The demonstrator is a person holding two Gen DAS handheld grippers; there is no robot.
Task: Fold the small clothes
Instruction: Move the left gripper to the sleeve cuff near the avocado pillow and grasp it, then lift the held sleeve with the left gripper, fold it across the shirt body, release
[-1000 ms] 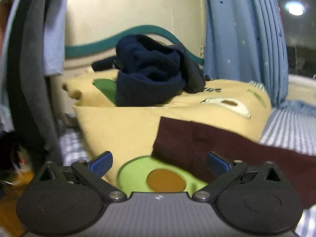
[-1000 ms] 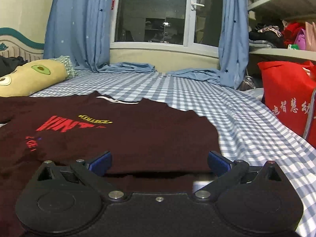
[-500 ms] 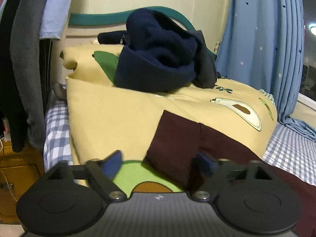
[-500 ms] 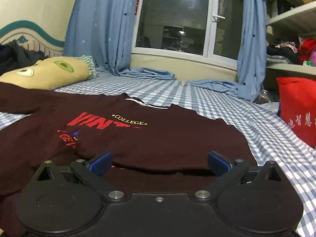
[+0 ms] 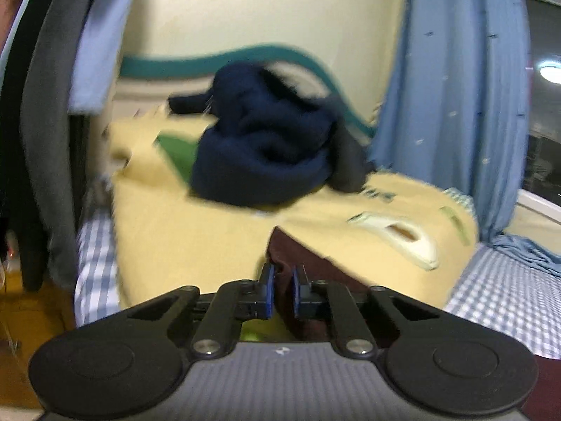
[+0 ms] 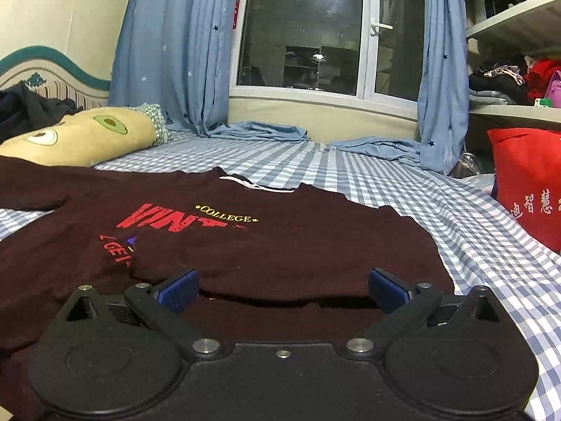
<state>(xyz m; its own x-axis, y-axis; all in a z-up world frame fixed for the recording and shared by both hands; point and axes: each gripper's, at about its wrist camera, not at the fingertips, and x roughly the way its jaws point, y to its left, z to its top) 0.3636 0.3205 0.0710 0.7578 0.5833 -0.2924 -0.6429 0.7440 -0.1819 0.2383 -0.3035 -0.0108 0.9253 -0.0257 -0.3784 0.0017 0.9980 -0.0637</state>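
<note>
A dark maroon cotton T-shirt with red lettering (image 6: 266, 245) lies spread on the blue-checked bed sheet (image 6: 466, 217), its sleeve draped over a yellow avocado-print pillow (image 5: 196, 231). The left gripper (image 5: 281, 291), jaws just closed, pinches that sleeve's edge, apparently to fold it inward; the right gripper (image 6: 283, 289) hovers wide open above the hem.

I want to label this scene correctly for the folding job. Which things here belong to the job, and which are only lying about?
Belong to the job:
- maroon T-shirt
- left gripper, fingers just closed on the shirt's sleeve
- right gripper, open above the shirt

Only lying about:
- avocado pillow
- navy garment heap
- red bag
- blue curtains
</note>
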